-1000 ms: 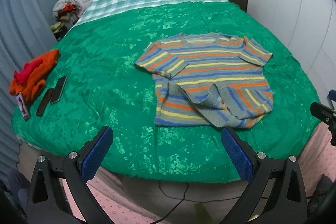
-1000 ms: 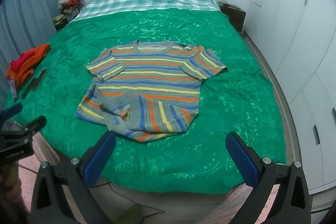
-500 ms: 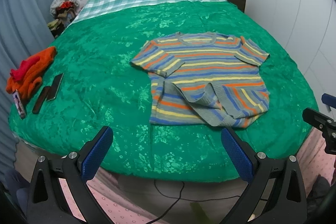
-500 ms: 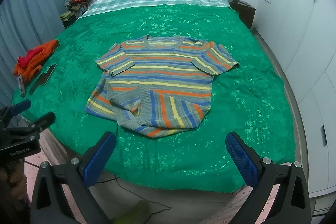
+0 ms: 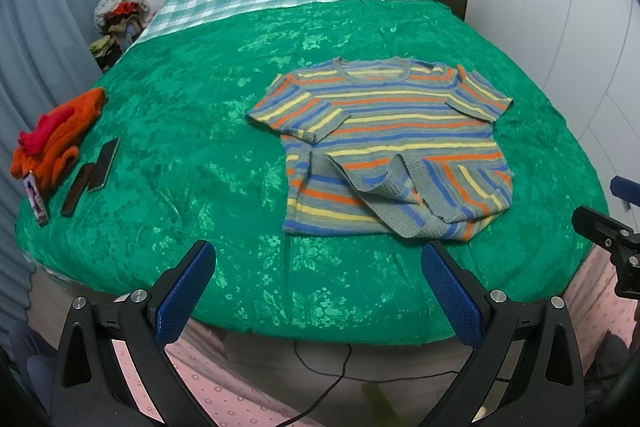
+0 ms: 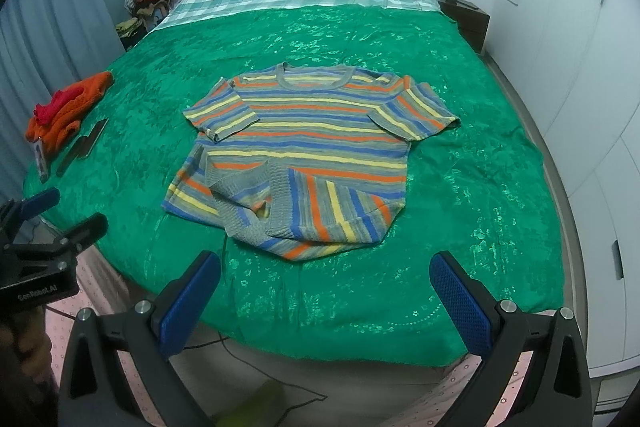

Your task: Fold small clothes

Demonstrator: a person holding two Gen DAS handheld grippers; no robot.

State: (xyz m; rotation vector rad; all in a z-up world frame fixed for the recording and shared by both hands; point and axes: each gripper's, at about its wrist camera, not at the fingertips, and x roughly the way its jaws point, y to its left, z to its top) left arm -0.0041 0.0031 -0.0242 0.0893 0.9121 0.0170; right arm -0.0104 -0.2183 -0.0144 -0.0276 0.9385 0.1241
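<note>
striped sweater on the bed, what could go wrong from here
1. The sweater has its hem already flipped up and bunched near the bed edge; folding over that lump would likely leave a crooked fold.
2. Both tools, left and right, are open and off the bed, so a one-sided grab may drag the sweater across the slick green cover.

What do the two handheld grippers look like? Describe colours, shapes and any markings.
Both match: the left gripper and right gripper each have two black, angular arms with triangular cut-outs and silver bolt heads, ending in long blue finger pads with a fine dotted texture. Seen from the right wrist camera, the left gripper's black body carries white lettering reading GenRobot.AI. No cable shows on either.
</note>
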